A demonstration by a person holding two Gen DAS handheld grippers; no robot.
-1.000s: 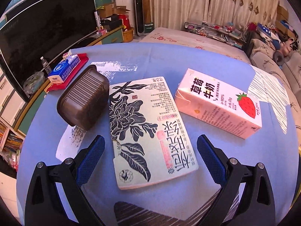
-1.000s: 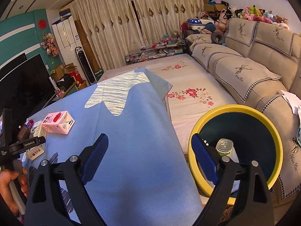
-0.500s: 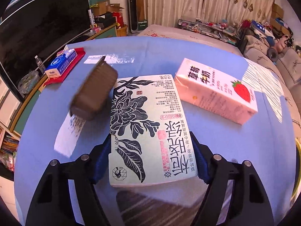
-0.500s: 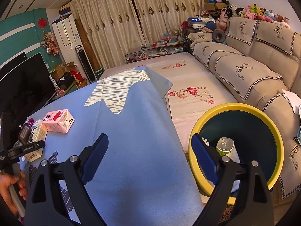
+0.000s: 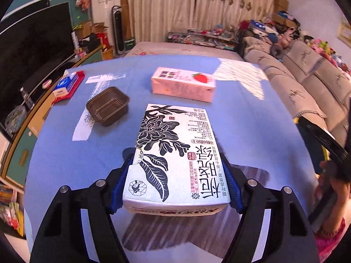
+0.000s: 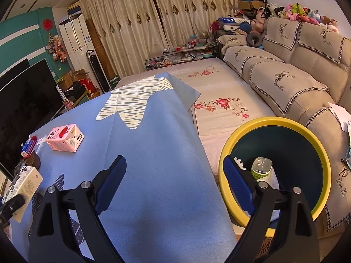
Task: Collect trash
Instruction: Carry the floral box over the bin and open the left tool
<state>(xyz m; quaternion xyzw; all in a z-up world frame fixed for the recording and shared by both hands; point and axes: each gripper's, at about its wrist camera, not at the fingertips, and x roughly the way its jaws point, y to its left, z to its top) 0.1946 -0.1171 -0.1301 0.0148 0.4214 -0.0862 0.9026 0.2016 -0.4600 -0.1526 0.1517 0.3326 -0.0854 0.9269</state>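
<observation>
Standing on the floor beside the table, the yellow-rimmed bin (image 6: 316, 140) holds a clear-lidded green cup (image 6: 261, 168), while the brown tray (image 5: 107, 107) on the blue tablecloth (image 5: 65, 153) sits empty. The left gripper (image 5: 175, 188), angled downward, has just closed its blue pads on the black-and-white tea carton (image 5: 175, 153), lifted clear of the cloth; the right gripper (image 6: 173, 186) hangs apart, empty, by the bin, and the pink strawberry milk carton (image 5: 183, 84) lies beyond

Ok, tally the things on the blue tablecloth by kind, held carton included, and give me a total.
Drink cartons: 2, the black-and-white carton in the left gripper and the pink strawberry carton
Brown trays: 1
Tissue packs: 1
Red mats: 1
Total: 5
</observation>
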